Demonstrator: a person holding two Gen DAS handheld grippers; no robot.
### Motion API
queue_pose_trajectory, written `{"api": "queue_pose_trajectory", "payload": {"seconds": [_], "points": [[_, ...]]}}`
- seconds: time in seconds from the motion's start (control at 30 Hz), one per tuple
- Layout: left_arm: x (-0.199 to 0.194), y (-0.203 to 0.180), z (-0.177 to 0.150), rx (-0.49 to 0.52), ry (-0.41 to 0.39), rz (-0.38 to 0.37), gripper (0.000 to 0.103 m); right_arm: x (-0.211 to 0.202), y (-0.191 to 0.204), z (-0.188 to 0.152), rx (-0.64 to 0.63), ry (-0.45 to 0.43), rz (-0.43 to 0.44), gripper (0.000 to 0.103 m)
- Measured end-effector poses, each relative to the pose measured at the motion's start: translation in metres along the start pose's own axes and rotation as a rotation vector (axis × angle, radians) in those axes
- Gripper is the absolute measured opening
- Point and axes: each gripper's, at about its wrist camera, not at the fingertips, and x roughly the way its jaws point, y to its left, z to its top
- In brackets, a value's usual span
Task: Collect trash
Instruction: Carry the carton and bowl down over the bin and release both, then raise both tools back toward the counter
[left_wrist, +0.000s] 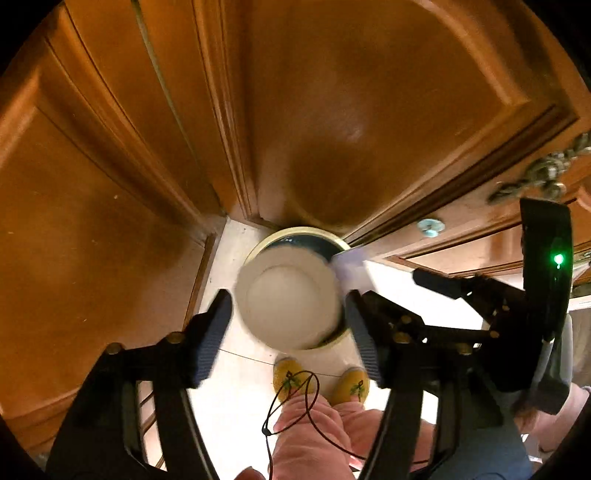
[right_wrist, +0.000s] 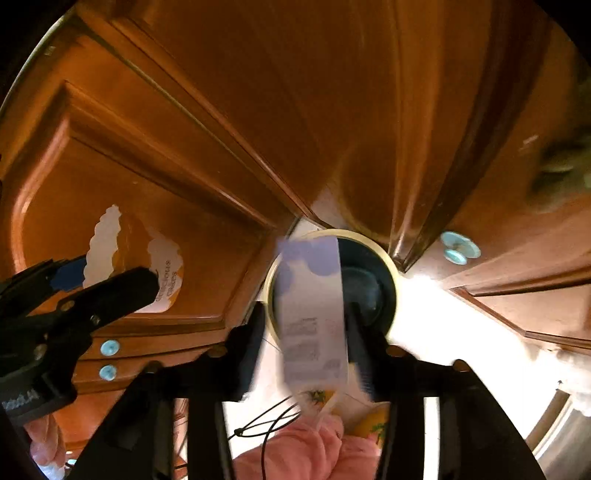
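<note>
A: Left gripper (left_wrist: 286, 301) spread wide around the pale cup (left_wrist: 291, 310); right gripper (right_wrist: 306, 314) parted around the printed carton (right_wrist: 314, 295).
B: Both pieces just over the bin (left_wrist: 295, 230). Best to hold centred above its rim.
A: Too blurred to rule out pad contact. Bin's inside mostly hidden.

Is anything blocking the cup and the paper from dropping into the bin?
Nothing visible. The cup sits between the left gripper fingers, the paper between the right gripper fingers, both right above the open bin.
</note>
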Motion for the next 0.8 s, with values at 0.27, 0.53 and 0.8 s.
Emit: {"api": "queue_pose_trajectory", "payload": {"seconds": [0.27,0.53,0.8], "points": [[0.012,0.015,0.005,-0.024,0.007,-0.008,0.086,0.018,-0.001,0.010,-0.030,-0.002,-0.044,0.087],[-0.005,0.016,0.027,-0.043,-0.004,-0.042,0.086,0.003,0.004,0.035,-0.018,0.025,-0.038,0.090],[-0.072,0.003,0.033,-0.034,-0.043,-0.054,0.086,-0.071,0.020,0.027,-0.015,-0.009,-0.030,0.090]]}}
